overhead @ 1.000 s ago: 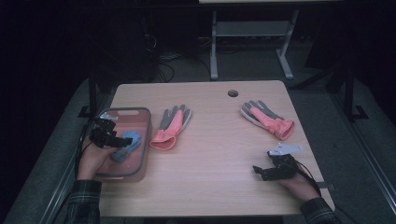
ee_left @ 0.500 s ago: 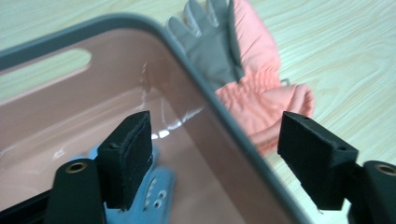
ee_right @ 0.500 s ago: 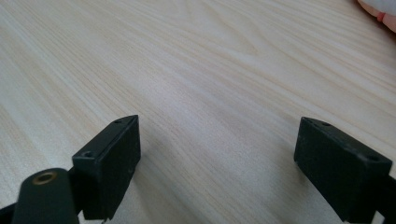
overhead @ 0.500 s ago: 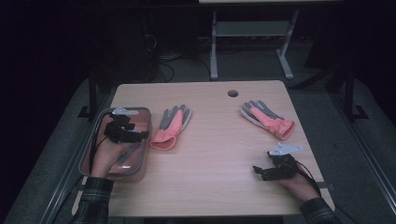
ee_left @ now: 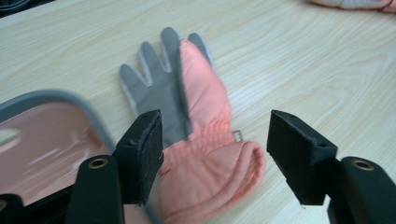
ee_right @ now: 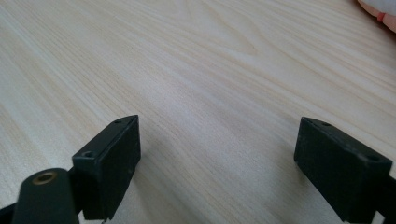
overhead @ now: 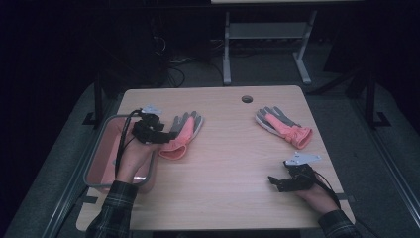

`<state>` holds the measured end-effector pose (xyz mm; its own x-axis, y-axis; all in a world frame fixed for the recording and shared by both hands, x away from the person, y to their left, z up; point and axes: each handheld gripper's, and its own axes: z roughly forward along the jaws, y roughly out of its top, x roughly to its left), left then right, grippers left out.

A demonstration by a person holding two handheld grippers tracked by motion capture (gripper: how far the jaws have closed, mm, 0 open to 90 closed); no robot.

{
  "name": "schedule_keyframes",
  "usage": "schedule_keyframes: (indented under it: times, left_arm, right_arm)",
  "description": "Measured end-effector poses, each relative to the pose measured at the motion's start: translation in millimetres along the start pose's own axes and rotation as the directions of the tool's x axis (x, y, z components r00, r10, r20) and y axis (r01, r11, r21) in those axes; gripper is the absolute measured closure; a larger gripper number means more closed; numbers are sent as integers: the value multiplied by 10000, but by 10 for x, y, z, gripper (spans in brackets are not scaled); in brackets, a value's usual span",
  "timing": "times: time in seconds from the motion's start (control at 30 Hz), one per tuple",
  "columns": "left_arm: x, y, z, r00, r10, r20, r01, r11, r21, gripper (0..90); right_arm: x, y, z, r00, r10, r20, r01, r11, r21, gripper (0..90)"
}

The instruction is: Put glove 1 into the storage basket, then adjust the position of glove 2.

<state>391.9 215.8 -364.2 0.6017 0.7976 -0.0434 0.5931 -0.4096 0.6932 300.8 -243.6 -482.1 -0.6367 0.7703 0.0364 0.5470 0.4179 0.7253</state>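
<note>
Nearest the person, at the table's near right edge, the right gripper (overhead: pixel 275 181) rests low over bare pale wood-grain table (overhead: pixel 228 168), held by a hand in a plaid sleeve. The right gripper view (ee_right: pixel 217 156) shows what the high view cannot: its two black jaws stand wide apart with nothing but tabletop between them, and a sliver of pink fabric sits at the top right corner.

On the near left, the person's left hand (overhead: pixel 132 156) reaches over a shallow pink rectangular tray with a grey rim (overhead: pixel 94 163) that stands at the table's left edge. The left gripper (overhead: pixel 159 139) sits past the tray's far right corner, just at the cuff of the near pink-and-grey padded glove (overhead: pixel 182 134). Its jaws have just been closing, yet they are partly open and grip nothing. The left gripper view (ee_left: pixel 215 149) makes this plain: the glove (ee_left: pixel 196 140) lies flat on the wood beyond the jaws, cuff toward the camera and grey fingers pointing away, with the pads clear of the fabric. That view also shows the tray's rim (ee_left: pixel 56 98) curving under the left jaw, blurred.

Farther off and well apart, toward the far right of the table, lies a second pink-and-grey glove (overhead: pixel 283 127). A small round cable hole (overhead: pixel 246 99) sits near the far edge.
</note>
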Motion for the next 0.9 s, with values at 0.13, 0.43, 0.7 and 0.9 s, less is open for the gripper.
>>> schedule_keyframes:
  times: [0.13,0.43,0.7,0.9]
  left_arm:
    - [-115,86,141,9998,167,53,-168,9997,173,369]
    - [-283,240,502,9987,351,-358,-327,9974,649,427]
    - [-331,252,874,9929,340,-1136,-169,9888,1482,494]
    - [-284,228,1000,9856,312,-1663,-7,9836,1802,629]
  right_arm:
    - [0,0,0,10000,-5,1,5,10000,-1,144]
    - [0,0,0,10000,0,7,0,10000,-1,144]
    - [4,0,-1,10000,40,-7,-40,10000,26,143]
    - [4,0,-1,10000,34,-11,-34,10000,24,143]
